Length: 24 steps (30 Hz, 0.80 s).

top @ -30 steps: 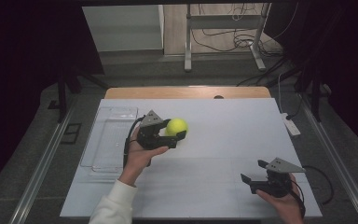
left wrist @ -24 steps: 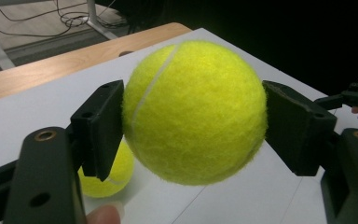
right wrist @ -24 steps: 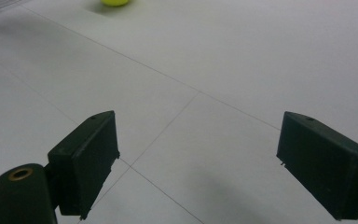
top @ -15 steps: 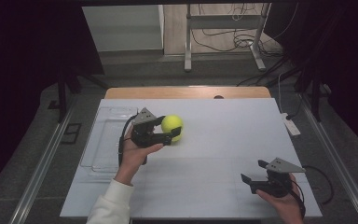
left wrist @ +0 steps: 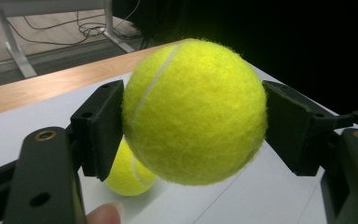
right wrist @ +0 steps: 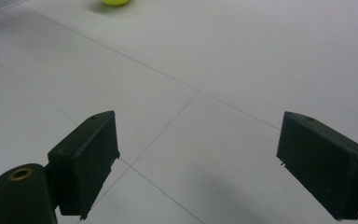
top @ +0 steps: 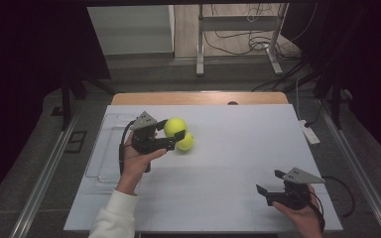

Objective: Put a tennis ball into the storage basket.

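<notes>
My left gripper (top: 174,129) is shut on a yellow-green tennis ball (top: 172,124) and holds it just above the white table (top: 238,148), left of centre. In the left gripper view the held ball (left wrist: 193,112) sits squeezed between both black jaws. A second tennis ball (top: 186,143) rests on the table right beside and below the held one, and it shows under the held ball (left wrist: 127,171) in the left gripper view. My right gripper (top: 269,182) stands open near the front right edge, with bare table between its jaws (right wrist: 214,158).
A clear plastic tray (top: 103,153) lies along the table's left side, just left of my left hand. A white power strip (top: 309,132) sits at the right edge. The resting ball (right wrist: 114,2) appears far off at the top of the right gripper view.
My left gripper has moved a little left and up with the ball held in it, and the second ball on the table now shows beside it. The right gripper has stayed put.
</notes>
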### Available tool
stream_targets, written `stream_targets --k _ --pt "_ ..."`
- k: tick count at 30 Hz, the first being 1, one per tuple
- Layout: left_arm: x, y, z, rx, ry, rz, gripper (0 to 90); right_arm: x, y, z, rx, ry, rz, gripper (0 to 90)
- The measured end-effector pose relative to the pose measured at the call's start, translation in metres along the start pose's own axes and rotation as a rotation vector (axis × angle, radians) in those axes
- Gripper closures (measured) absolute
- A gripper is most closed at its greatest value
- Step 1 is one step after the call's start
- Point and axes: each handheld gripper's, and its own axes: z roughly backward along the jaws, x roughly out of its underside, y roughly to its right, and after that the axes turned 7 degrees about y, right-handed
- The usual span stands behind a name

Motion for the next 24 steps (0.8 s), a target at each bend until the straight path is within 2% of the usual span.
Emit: stream_targets --k 24 --pt "-0.003 -0.012 0.011 -0.048 0.025 0.011 26.6 0.0 0.0 0.0 0.003 -0.002 0.001 13.0"
